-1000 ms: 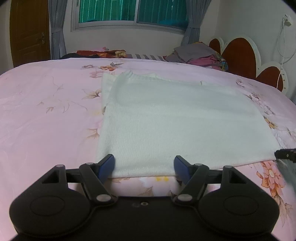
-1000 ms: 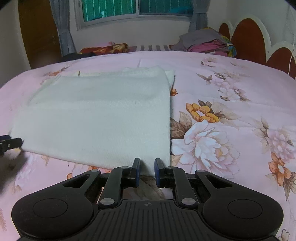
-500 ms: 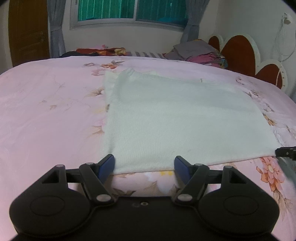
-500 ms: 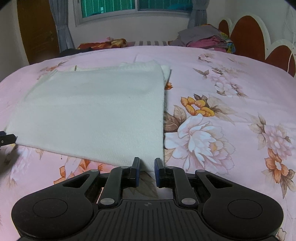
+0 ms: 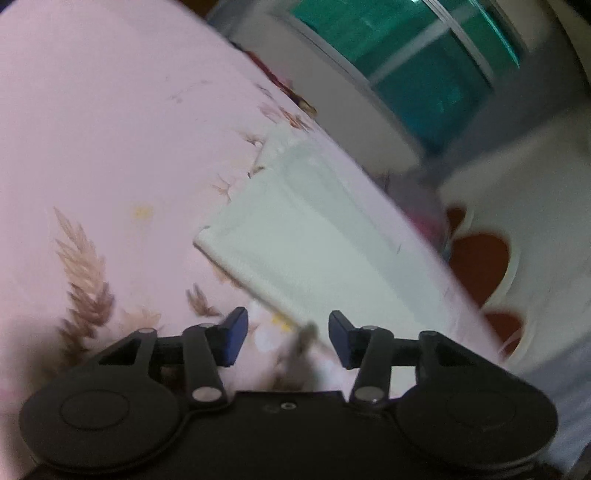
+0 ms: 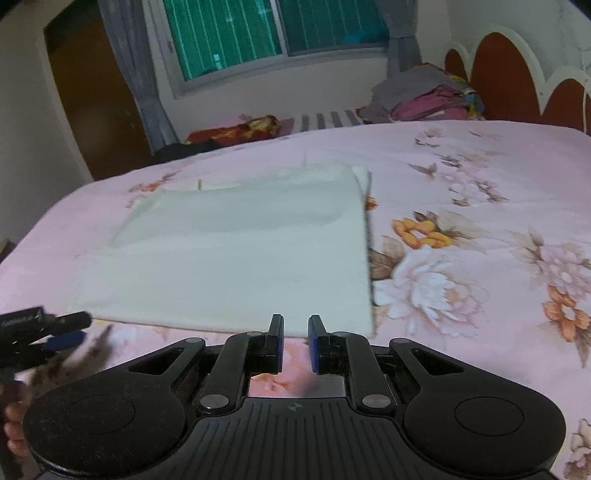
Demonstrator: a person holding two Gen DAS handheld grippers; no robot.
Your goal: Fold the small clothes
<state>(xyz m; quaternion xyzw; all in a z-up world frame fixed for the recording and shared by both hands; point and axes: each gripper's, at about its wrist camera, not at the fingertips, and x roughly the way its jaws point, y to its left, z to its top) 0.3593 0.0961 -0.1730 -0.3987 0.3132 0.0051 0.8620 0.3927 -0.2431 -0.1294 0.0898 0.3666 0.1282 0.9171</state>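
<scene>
A white knit cloth [image 6: 240, 258], folded flat into a rectangle, lies on the pink flowered bedsheet [image 6: 461, 166]. My right gripper [image 6: 295, 325] sits at the cloth's near edge, a little left of its near right corner. Its jaws stand a narrow gap apart with sheet showing between them and no visible pinch. My left gripper [image 6: 79, 326] reaches in at the cloth's near left corner, rolled onto its side. In the tilted, blurred left wrist view, the cloth [image 5: 332, 240] runs diagonally. Its near edge passes between the closing jaws of the left gripper [image 5: 288, 326], and the pads are clear of it.
A pile of folded clothes [image 6: 424, 96] sits at the bed's far end by the red and white headboard [image 6: 498, 74]. A red patterned bundle [image 6: 236, 129] lies under the window [image 6: 273, 33]. A person's hand [image 6: 14, 417] shows at the lower left.
The left wrist view has rolled sharply and blurred, its jaws have narrowed, and the gripper has come to the cloth's near left corner. The right gripper shifted left along the near edge, gap unchanged.
</scene>
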